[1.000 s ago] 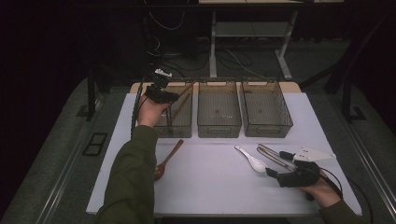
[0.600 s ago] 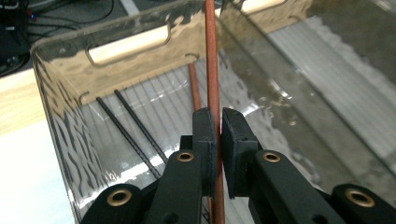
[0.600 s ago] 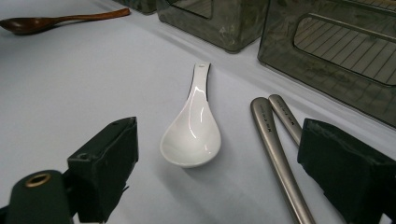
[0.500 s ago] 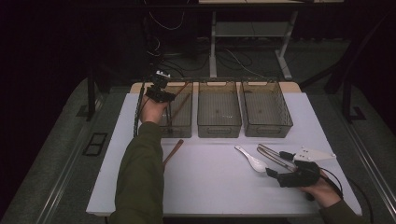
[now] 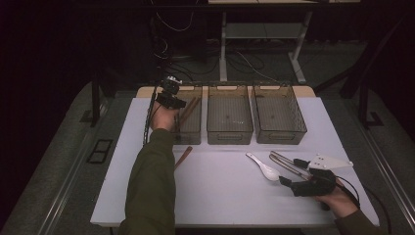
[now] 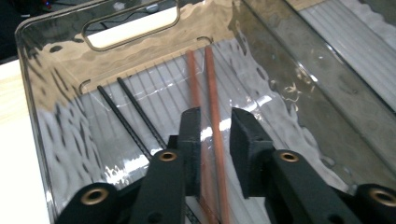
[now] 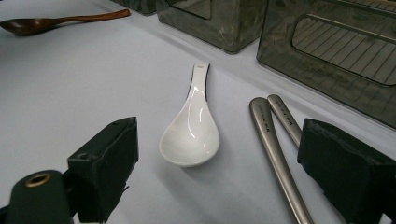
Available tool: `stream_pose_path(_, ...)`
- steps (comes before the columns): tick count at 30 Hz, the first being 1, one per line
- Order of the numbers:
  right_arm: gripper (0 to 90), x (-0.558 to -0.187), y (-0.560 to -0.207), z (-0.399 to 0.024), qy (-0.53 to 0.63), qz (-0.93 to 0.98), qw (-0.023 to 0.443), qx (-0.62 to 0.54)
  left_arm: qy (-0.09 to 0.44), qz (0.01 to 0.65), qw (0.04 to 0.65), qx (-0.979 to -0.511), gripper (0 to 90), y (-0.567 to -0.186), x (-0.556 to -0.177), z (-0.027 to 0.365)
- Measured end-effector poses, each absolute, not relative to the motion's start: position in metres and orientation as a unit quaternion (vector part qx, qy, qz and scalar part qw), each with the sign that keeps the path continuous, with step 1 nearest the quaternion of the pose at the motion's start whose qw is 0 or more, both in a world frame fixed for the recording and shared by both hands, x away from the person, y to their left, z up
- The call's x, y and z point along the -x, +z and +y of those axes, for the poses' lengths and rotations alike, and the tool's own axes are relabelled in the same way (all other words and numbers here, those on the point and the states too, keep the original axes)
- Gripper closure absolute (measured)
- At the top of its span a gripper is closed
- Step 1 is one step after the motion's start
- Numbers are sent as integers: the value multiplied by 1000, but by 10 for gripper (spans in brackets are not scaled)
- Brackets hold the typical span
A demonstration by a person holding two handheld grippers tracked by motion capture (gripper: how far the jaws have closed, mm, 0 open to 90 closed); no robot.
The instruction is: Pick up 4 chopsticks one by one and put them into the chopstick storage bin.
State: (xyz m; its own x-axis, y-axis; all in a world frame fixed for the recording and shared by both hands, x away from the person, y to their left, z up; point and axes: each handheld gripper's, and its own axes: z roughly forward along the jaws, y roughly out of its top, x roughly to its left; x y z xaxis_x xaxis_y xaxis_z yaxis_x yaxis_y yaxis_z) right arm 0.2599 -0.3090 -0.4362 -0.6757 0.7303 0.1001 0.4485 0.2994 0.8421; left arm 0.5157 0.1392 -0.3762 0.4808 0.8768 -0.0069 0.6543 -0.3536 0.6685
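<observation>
Left hand-held gripper (image 6: 215, 140): inside the leftmost bin (image 5: 193, 132), at the far left of the table (image 5: 220, 196). Its jaws have just been opening and now stand slightly apart, the brown chopsticks (image 6: 210, 93) running between them with a visible gap at the right pad, so nothing is clamped. The pair lies along the bin floor, tips toward the far wall; a black pair of chopsticks (image 6: 126, 112) lies just to its left.

Risk: the gap is narrow, so lifting out at a tilt could drag a pad along one brown stick and pull it up against the bin wall, or knock it across the black pair.

Right hand-held gripper (image 7: 215, 172): jaws wide apart, low over the table near its right edge, holding nothing. A white ceramic spoon (image 7: 191, 126) lies between the jaws' line of approach, and two metal utensil handles (image 7: 273, 140) lie just to its right.

Risk: closing here could catch a metal handle with the spoon, or the glazed bowl could slip from the pads.

Also present: a wooden spoon (image 7: 51, 22) on the table, near the leftmost bin; middle bin (image 5: 229, 115) and rightmost bin (image 5: 279, 115).
</observation>
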Motion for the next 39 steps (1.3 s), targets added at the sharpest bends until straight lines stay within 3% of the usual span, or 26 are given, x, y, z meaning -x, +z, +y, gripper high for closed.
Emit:
stream_pose_path(17, 123, -260, -436, -309, 459, 792, 154, -373, 144, 428, 369, -812, 460, -352, -493, 137)
stream_pose_path(39, 123, -260, -436, -308, 458, 792, 153, -372, 114, 332, 420, -837, 274, -346, -422, 122)
